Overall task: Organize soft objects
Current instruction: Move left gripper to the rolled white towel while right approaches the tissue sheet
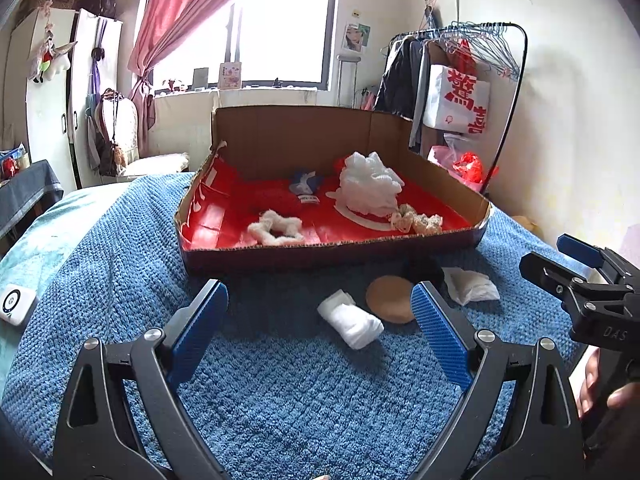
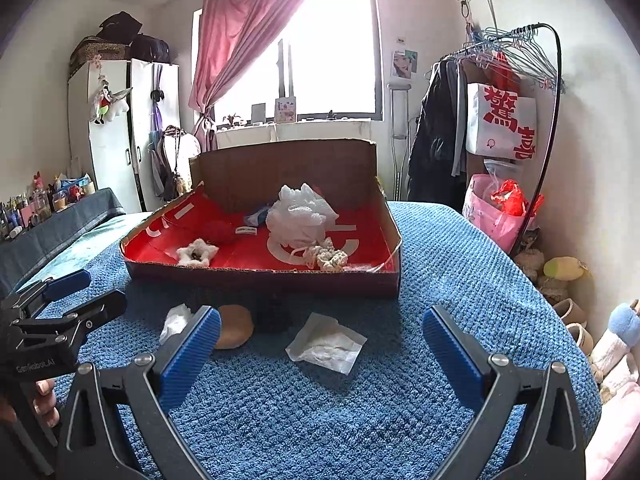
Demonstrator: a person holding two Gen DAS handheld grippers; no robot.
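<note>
Two grippers: left gripper (image 1: 320, 328) and right gripper (image 2: 322, 344) both hang low over the blanket (image 1: 280, 400), each with jaws spread wide and nothing between them; each also shows at the side edge of the other's view
Box: an open cardboard box (image 1: 320, 254) with a red floor sits mid-frame on the blanket; its near wall is low, its far wall tall; its right wall stops well short of the blanket's right edge in the right view
Open room: bare blanket fills the lower half of both views, from the jaws down to the bottom edge; a strip of blanket lies between the box's near wall and the loose items
Edges: the blanket drops off at far right of the right view, by a clothes rack (image 2: 548, 120) and a pink bag (image 2: 492, 216); at left a dark table (image 2: 60, 224) stands beside the bed
In the box: a white puff (image 1: 370, 184), a fuzzy star ring (image 1: 276, 230), a red ball (image 1: 276, 200), a beige scrunchie (image 1: 420, 220)
Left jaws: a white roll (image 1: 352, 320) lies between the fingertips, right of centre; a tan pad (image 1: 390, 298) lies just behind it, touching the right finger's outline in the picture
Right jaws: a flat tissue (image 2: 326, 344) lies centred between the fingertips; a black item (image 2: 272, 316) sits behind it, near the box wall
</note>
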